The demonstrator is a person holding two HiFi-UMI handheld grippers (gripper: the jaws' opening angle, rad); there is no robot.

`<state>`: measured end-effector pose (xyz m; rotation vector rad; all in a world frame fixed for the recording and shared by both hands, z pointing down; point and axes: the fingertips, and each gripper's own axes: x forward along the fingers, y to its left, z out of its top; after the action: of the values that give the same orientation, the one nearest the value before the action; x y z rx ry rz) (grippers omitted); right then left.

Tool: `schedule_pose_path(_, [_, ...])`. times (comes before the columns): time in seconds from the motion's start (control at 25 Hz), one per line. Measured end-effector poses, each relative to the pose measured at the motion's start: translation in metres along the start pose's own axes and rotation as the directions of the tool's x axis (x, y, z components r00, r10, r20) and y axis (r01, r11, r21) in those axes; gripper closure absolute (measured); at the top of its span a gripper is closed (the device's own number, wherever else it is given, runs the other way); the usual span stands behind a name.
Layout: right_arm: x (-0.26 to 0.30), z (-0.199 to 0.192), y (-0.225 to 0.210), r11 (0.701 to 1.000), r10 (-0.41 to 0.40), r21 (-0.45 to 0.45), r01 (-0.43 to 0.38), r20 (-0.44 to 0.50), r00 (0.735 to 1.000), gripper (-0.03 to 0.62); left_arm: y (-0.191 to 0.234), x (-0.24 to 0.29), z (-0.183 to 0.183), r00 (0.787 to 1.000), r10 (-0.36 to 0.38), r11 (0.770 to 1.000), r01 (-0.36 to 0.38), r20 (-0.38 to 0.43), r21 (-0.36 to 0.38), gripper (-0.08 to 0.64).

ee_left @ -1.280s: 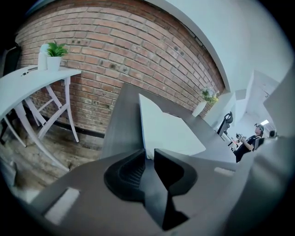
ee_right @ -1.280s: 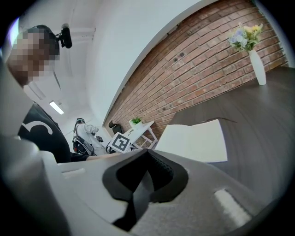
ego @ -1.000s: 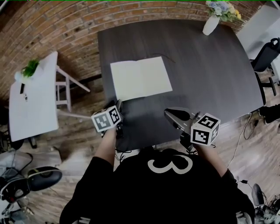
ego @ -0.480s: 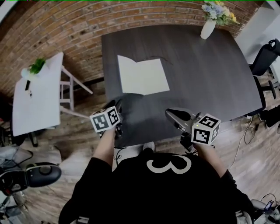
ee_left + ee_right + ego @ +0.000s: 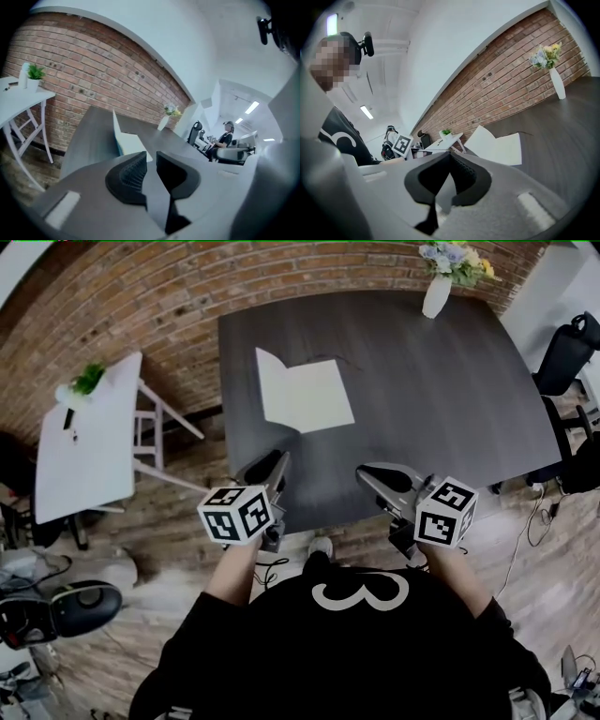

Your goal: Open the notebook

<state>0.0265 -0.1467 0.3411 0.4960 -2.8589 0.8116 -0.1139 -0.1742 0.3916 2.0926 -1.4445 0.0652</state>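
Notebook (image 5: 309,397) lay on the counter (image 5: 422,399), well ahead of you, left leaf upright. Left gripper (image 5: 278,465) jaws, just narrowed, held nothing; right gripper (image 5: 367,474) jaws met, empty. That leaf probably needed pushing flat.

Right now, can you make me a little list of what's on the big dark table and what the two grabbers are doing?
table: dark, holds two things
notebook: lying open, its left leaf sticking up
vase: white, with flowers, at the far right corner
left gripper: clear of the notebook, jaws a little apart and just been closing, nothing between them
right gripper: clear of the notebook, jaws together, empty
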Motion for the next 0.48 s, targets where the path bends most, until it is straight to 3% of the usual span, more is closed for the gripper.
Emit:
schedule_pose_path(0.12, [-0.009, 0.008, 0.011, 0.999, 0.023, -0.025, -0.023, 0.019, 1.0, 0.592, -0.052, -0.013, 0.011, 0.992, -0.117, 0.992, 0.115, 0.042, 0.049, 0.541])
schedule_pose_path(0.28, [-0.02, 0.017, 0.026, 0.996, 0.065, -0.068, -0.062, 0.041, 0.997, 0.592, -0.109, -0.025, 0.017, 0.969, -0.242, 0.965, 0.234, 0.055, 0.118, 0.546])
schedule_pose_path(0.48, [-0.024, 0.021, 0.031, 0.994, 0.085, -0.078, -0.08, 0.057, 0.995, 0.592, -0.133, -0.032, 0.017, 0.956, -0.287, 0.95, 0.277, 0.055, 0.145, 0.546])
